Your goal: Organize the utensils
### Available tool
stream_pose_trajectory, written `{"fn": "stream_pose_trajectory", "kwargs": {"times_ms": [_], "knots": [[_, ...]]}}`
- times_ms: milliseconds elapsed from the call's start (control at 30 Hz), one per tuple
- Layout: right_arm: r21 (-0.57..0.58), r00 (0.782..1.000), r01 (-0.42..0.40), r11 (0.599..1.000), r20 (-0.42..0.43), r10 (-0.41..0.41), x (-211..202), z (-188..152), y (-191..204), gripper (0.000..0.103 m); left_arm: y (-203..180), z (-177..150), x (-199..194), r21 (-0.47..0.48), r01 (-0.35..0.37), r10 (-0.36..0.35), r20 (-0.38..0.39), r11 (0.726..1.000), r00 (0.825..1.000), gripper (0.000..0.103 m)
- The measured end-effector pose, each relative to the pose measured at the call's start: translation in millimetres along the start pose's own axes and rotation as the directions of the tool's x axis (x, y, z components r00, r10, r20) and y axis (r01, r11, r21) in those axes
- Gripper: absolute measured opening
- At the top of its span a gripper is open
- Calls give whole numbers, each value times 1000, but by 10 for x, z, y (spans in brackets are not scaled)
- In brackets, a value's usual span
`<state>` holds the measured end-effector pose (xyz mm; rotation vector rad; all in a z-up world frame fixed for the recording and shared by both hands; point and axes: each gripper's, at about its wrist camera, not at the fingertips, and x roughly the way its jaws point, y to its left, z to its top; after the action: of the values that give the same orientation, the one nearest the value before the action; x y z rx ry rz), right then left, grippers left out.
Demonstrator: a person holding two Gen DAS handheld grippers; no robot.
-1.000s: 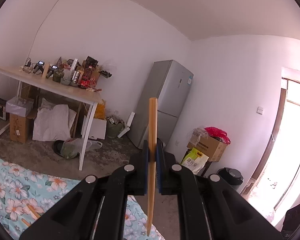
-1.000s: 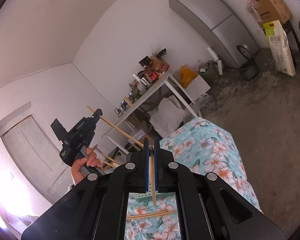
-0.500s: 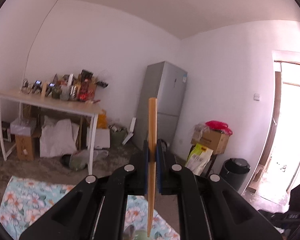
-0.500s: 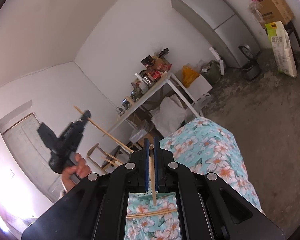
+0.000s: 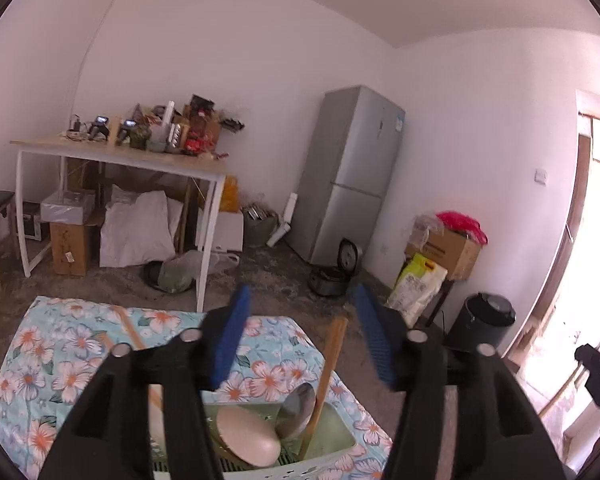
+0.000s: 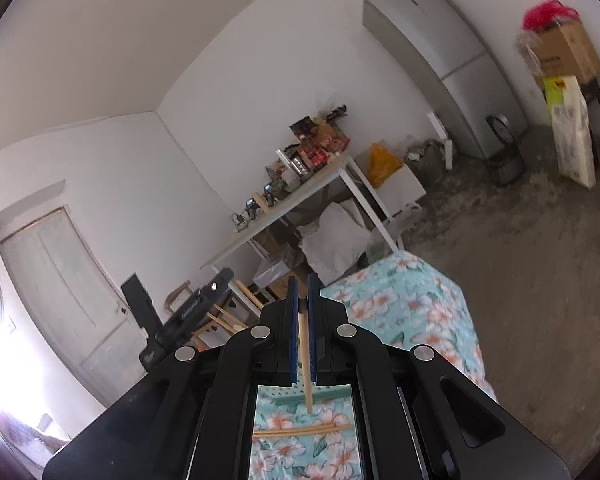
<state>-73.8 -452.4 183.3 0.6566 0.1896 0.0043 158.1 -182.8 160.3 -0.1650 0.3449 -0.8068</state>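
We see our left gripper (image 5: 300, 332) with its blue pads spread wide apart and nothing between them. Just below and ahead of it sits one pale green basket (image 5: 332, 440) on the flower-patterned desk (image 5: 60, 360). In the basket we count one chopstick (image 5: 326, 372) standing tilted against the far right side, one metal spoon (image 5: 300, 404) beside it, and one cream oval piece (image 5: 248, 436) that we cannot identify. To the left of this gripper at least one more chopstick (image 5: 130, 330) lies on the cloth, partly hidden behind the gripper's black arm.

Our right gripper (image 6: 303, 320) is clamped on one chopstick (image 6: 305, 364), which hangs straight down between the pads. Below it, through the gap in the gripper frame, we count two chopsticks (image 6: 300, 430) lying side by side across the cloth, with a strip of the green basket (image 6: 300, 398) just beyond them. The black frame hides the rest of the desk there.

Farther off stand a grey fridge (image 5: 352, 176) and a cluttered white table (image 5: 120, 152).
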Motion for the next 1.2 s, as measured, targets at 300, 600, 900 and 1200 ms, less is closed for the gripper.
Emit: {"fn": "stream_pose_trajectory", "kwargs": {"times_ms": [300, 600, 900, 1200], "knots": [[-177, 994, -76, 981, 60, 88, 276, 560, 580, 2, 410, -86, -813, -31, -45, 46, 44, 999, 998, 77], [-310, 1000, -24, 950, 2, 26, 970, 492, 850, 2, 1095, -918, -1377, -120, -203, 182, -164, 972, 970, 78], [-350, 986, 56, 935, -126, -106, 1547, -38, 734, 6, 1459, -1364, -1633, -211, -281, 226, -254, 936, 941, 78], [-311, 986, 134, 941, -56, -158, 1102, -139, 738, 60, 1439, -1524, -1531, -236, -201, 125, -299, 951, 946, 78]]}}
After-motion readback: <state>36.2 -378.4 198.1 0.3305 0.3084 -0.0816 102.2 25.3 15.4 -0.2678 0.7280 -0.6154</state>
